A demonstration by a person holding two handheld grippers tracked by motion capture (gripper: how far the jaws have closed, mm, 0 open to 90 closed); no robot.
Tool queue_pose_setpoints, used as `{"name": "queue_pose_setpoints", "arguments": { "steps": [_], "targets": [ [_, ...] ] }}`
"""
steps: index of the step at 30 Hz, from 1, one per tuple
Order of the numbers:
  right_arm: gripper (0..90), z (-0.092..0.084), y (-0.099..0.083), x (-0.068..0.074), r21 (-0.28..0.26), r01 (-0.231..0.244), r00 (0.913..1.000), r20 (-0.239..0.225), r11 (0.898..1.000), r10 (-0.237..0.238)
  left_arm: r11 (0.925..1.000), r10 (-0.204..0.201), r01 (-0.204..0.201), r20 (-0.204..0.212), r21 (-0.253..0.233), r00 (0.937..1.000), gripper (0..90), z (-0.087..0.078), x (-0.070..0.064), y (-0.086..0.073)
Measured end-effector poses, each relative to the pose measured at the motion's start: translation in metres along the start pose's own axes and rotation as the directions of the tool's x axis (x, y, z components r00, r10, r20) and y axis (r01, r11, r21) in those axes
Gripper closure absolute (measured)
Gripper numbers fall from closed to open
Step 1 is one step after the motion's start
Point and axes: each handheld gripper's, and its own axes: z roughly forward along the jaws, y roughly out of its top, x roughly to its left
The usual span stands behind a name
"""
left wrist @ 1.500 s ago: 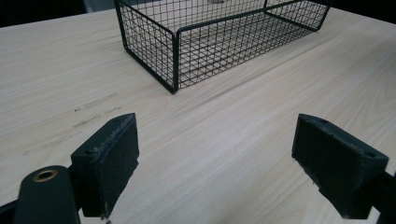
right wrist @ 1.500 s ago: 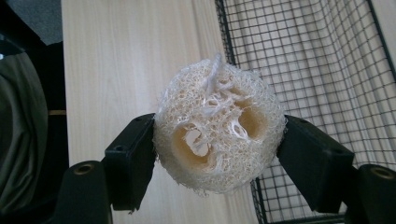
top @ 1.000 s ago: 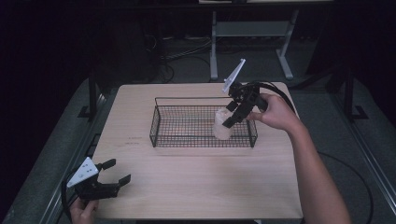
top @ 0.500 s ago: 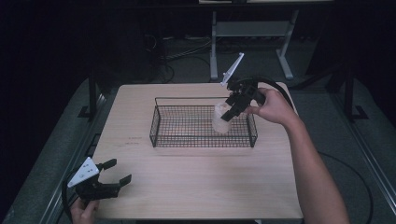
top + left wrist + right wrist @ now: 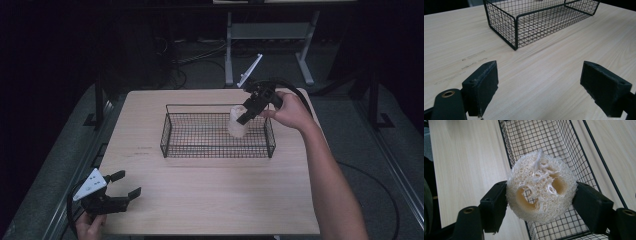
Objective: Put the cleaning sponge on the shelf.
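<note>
A pale loofah sponge (image 5: 541,187) with two holes in its cut face is clamped between the jaws of my right gripper (image 5: 243,116). It hangs over the right end of a black wire basket (image 5: 175,143), lifted above the basket floor (image 5: 554,142). The loofah (image 5: 237,122) appears as a cream lump at the basket's right part in the high view. My left gripper (image 5: 122,188) rests near the table's front left corner, open, its pads (image 5: 482,83) wide apart with bare wood between them. The basket's near corner (image 5: 516,32) stands ahead of it.
The light wooden table (image 5: 215,200) holds the basket at its middle back. A metal stand (image 5: 270,35) and cables lie on the dark floor behind the table. A black cable (image 5: 300,102) trails from the right gripper.
The right gripper has lifted the loofah a little and carried it towards the basket's back right. The left gripper has not moved.
</note>
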Motion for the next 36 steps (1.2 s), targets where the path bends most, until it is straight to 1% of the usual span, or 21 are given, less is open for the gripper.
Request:
{"name": "queue_pose_setpoints", "arguments": {
  "steps": [2,5,6,12,17,19,21,28,30,32,33,34,36],
  "targets": [
    [28.6,0.001,-0.001,-0.003,-0.001,-0.002,1.0000,0.002,1.000,0.002,1.0000,0.000,0.000,0.000,0.000,1.0000,14.1,0.000,0.000,0.000],
    [28.5,0.005,-0.001,-0.006,0.011,-0.015,0.9999,0.003,1.000,0.015,1.0000,-0.002,0.002,0.000,0.002,1.0000,14.1,0.001,-0.001,0.000],
    [28.6,0.007,-0.001,-0.008,0.010,-0.016,0.9999,-0.003,1.000,0.016,1.0000,-0.001,0.001,0.000,0.003,1.0000,14.1,0.001,-0.001,0.000],
    [28.5,0.015,0.000,-0.016,0.009,-0.034,0.9994,-0.004,0.999,0.034,1.0000,0.000,0.000,-0.005,0.004,1.0000,14.1,0.000,0.000,0.000],
    [28.5,0.022,0.001,-0.021,0.003,-0.033,0.9994,-0.004,0.999,0.033,1.0000,-0.001,0.001,-0.006,0.002,1.0000,14.1,0.000,0.000,0.000],
    [28.4,0.025,0.002,-0.022,0.012,-0.042,0.9991,-0.002,0.999,0.042,1.0000,-0.001,0.001,-0.005,0.001,1.0000,14.1,0.000,0.000,0.000],
    [28.5,0.029,0.002,-0.024,0.018,-0.041,0.9992,-0.002,0.999,0.041,1.0000,-0.004,0.004,-0.005,0.000,1.0000,14.1,0.001,0.000,0.000],
    [28.4,0.043,-0.003,-0.031,0.023,-0.059,0.9982,-0.005,0.998,0.059,1.0000,-0.007,0.007,-0.005,-0.002,1.0000,14.1,0.000,0.001,0.000],
    [28.4,0.048,-0.004,-0.032,0.034,-0.061,0.9981,0.003,0.998,0.061,1.0000,-0.007,0.007,-0.006,-0.002,1.0000,14.1,0.000,0.001,0.000],
    [28.4,0.053,-0.005,-0.032,0.056,-0.063,0.9980,0.001,0.996,0.063,1.0000,-0.004,0.004,-0.004,0.002,1.0000,14.1,0.001,0.000,0.000],
    [28.4,0.053,-0.005,-0.032,0.056,-0.063,0.9980,0.001,0.996,0.063,1.0000,-0.004,0.004,-0.004,0.002,1.0000,14.1,0.001,0.000,0.000],
    [28.4,0.057,-0.005,-0.032,0.068,-0.060,0.9982,0.004,0.996,0.060,1.0000,-0.003,0.003,-0.003,0.004,1.0000,14.1,0.001,0.000,0.000],
    [28.4,0.060,-0.005,-0.033,0.065,-0.065,0.9979,-0.005,0.996,0.065,1.0000,-0.002,0.002,-0.005,0.001,1.0000,14.1,0.000,0.000,0.000]
  ]
}}
